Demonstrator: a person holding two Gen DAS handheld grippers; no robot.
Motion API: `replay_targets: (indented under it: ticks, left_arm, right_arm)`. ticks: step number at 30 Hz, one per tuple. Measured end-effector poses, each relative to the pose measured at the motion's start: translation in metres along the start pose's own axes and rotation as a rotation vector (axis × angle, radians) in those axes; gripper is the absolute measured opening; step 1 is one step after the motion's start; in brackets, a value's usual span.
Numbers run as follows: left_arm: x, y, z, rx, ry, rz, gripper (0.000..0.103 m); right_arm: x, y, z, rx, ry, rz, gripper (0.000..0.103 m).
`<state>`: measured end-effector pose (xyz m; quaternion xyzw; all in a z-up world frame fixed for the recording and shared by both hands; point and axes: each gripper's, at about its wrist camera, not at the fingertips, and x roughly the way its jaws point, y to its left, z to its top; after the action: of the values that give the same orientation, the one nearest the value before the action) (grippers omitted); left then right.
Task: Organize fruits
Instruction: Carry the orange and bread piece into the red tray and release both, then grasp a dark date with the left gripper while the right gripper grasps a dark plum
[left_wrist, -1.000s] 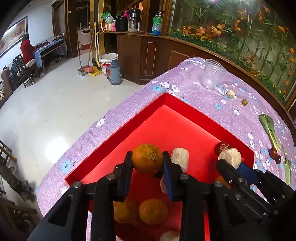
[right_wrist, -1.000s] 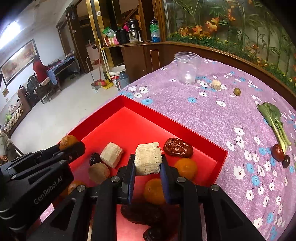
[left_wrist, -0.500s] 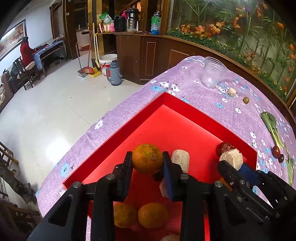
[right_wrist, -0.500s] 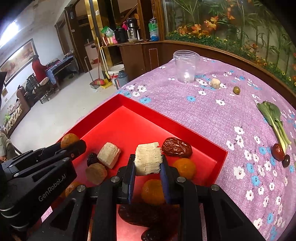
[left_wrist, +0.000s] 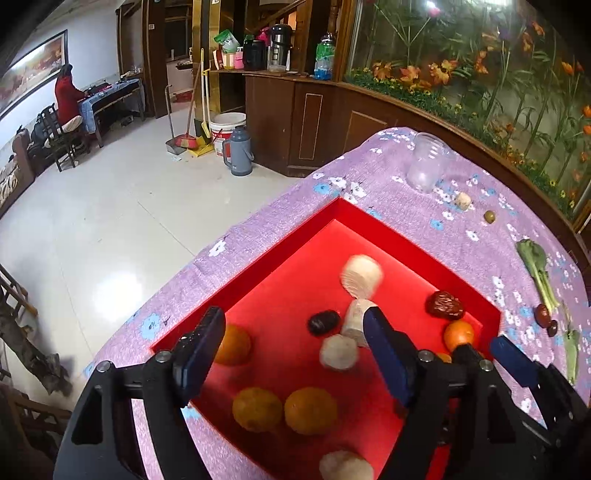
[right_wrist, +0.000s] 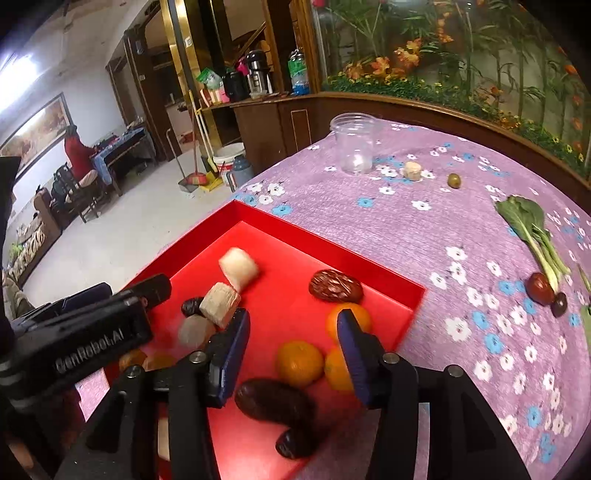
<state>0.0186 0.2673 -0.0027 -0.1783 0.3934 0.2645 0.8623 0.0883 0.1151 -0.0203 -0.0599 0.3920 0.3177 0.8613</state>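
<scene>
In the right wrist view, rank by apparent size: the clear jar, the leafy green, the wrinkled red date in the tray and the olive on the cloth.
1. leafy green and clear jar: look alike in extent, so unranked; the jar sits farther away.
2. wrinkled red date
3. olive, smallest, though also far.

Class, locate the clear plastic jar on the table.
In the right wrist view, the clear plastic jar stands upright on the purple floral tablecloth, beyond the red tray's far corner and left of a small pale chunk.
</scene>
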Motion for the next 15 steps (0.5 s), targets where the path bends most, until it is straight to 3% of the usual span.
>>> replay_targets:
  ticks: [6,15]
  left_arm:
    - [-0.018,-0.022,-0.012,0.028,-0.019,-0.054,0.081]
    - [-0.044,-0.085,-0.053,0.187,-0.044,-0.187,0.081]
  right_arm:
    - [-0.037,-0.031,-0.021,0.062,-0.049,-0.017,0.061]
    - [-0.092,-0.117,-0.071,0.198,-0.085,-0.11,0.066]
